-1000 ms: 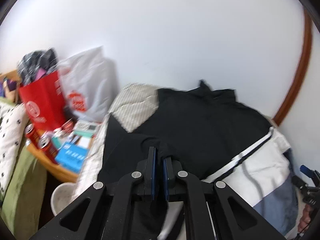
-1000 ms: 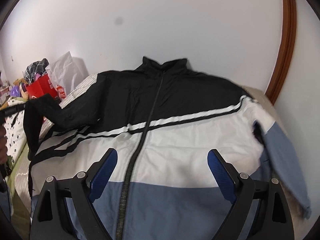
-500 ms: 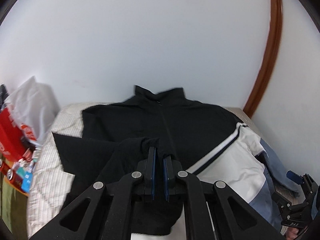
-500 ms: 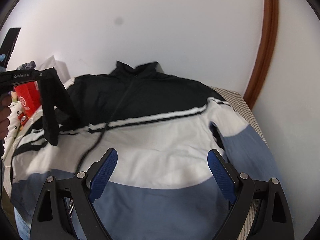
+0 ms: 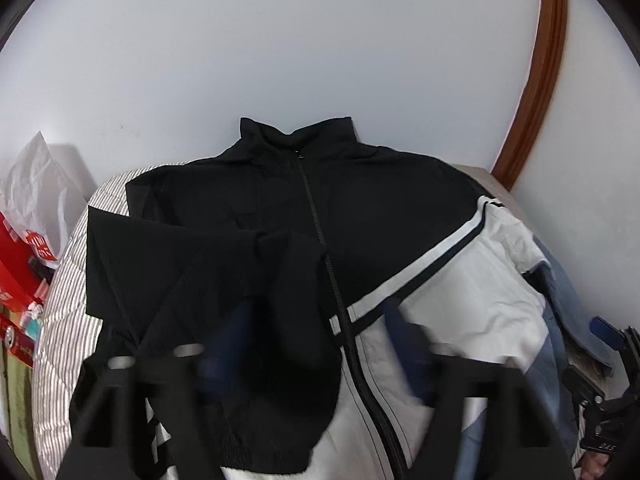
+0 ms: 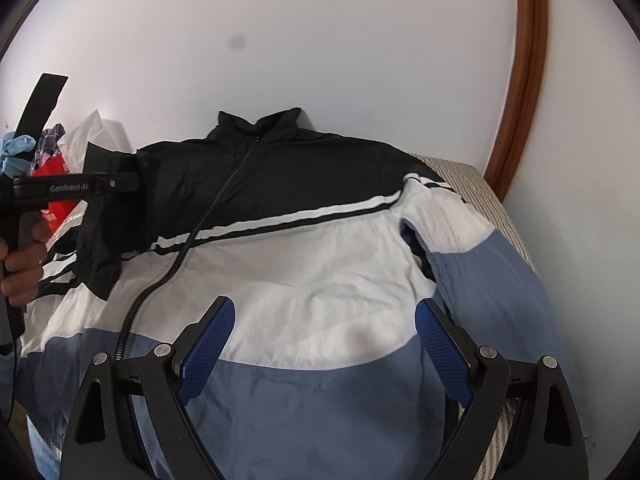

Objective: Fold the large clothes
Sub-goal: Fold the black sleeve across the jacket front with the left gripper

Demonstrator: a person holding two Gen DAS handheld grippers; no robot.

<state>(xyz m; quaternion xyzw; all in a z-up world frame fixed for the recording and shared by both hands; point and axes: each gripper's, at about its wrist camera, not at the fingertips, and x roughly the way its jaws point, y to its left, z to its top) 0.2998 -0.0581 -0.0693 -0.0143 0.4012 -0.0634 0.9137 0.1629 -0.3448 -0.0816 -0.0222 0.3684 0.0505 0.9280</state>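
opening its jaws, my left gripper (image 5: 316,344) is letting go of the black sleeve (image 5: 256,320), which is draping between the spreading fingers. my right gripper (image 6: 320,344) is hovering wide and empty over the jacket (image 6: 320,280), which is lying flat, front up, on the striped bed (image 6: 492,196).

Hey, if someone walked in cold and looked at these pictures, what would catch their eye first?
Probably the big jacket spread flat on the striped bed, zipped up, black at the collar, white in the middle, blue at the hem. Next, its black sleeve folded in across the chest, with the left claw opening above it. The right claw hovers open over the hem.
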